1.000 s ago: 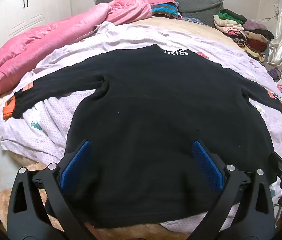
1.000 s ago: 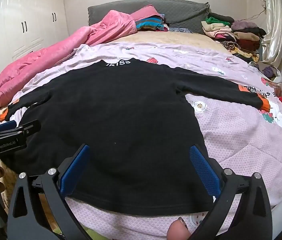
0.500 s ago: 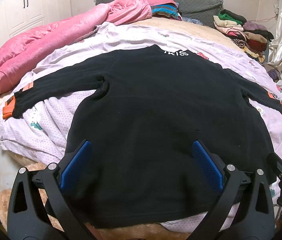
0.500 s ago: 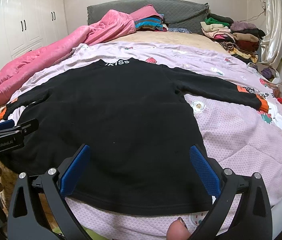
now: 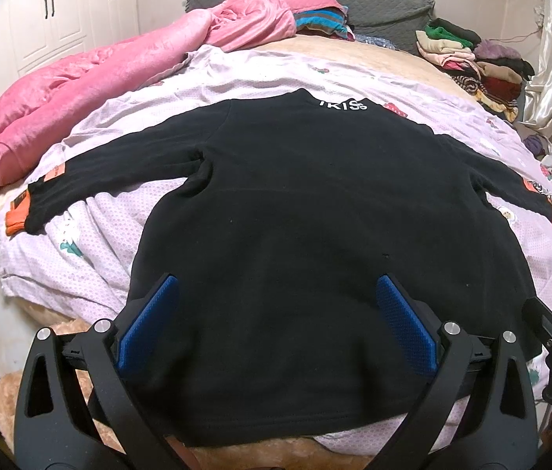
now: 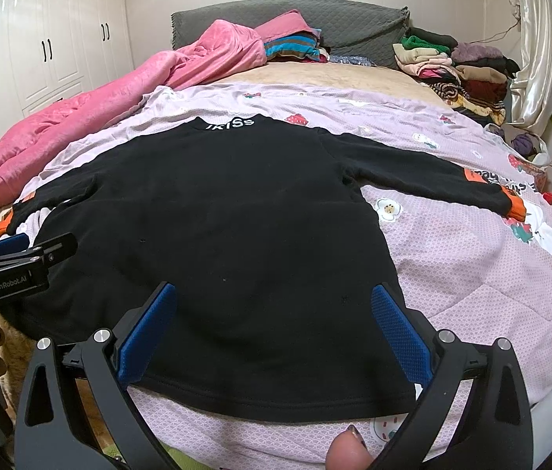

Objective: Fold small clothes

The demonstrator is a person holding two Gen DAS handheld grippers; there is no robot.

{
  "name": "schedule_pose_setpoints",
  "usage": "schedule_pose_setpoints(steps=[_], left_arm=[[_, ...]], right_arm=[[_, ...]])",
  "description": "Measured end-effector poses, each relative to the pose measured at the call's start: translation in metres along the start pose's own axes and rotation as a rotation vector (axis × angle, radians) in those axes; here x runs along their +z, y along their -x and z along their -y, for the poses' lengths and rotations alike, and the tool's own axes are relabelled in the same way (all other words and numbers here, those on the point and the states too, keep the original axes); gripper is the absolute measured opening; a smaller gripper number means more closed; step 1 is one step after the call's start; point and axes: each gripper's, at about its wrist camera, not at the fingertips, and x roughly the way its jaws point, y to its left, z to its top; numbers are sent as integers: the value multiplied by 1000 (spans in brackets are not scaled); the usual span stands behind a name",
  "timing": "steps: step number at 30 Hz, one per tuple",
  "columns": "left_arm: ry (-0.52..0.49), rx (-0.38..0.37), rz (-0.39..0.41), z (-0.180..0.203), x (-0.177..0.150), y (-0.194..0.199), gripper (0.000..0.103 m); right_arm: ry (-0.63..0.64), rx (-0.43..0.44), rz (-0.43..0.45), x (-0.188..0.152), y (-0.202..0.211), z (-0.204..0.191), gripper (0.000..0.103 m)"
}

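Comparing with the frames a second back, we see almost nothing changed: the black long-sleeved fleece sweater (image 5: 315, 243) lies flat on the lilac printed quilt (image 6: 471, 274) of the bed, sleeves spread to both sides, collar lettering far ahead of the fingers. Only a slight drift of both views, no cloth moved. The left gripper (image 5: 276, 325) hangs over the hem's left part, fingers wide apart, holding nothing; its blue pads (image 5: 147, 325) frame the sweater body between them. The right gripper (image 6: 272, 333) is likewise wide open and empty over the hem's right part, the hem edge just below its fingers. Each gripper shows at the other's side edge. We judge the spreading step done and folding not yet begun; the likely next move is a reach out to a sleeve, orange cuff (image 6: 515, 207) well beyond the right fingers. Pink plush blanket (image 5: 100, 90) and stacked clothes (image 6: 452, 66) lie far ahead, out of the way.
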Motion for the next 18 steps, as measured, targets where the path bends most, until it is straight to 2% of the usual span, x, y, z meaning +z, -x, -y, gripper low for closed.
schedule_pose_setpoints(steps=[18], left_arm=[[0, 2, 3, 0, 3, -2, 95]], right_arm=[[17, 0, 12, 3, -2, -3, 99]])
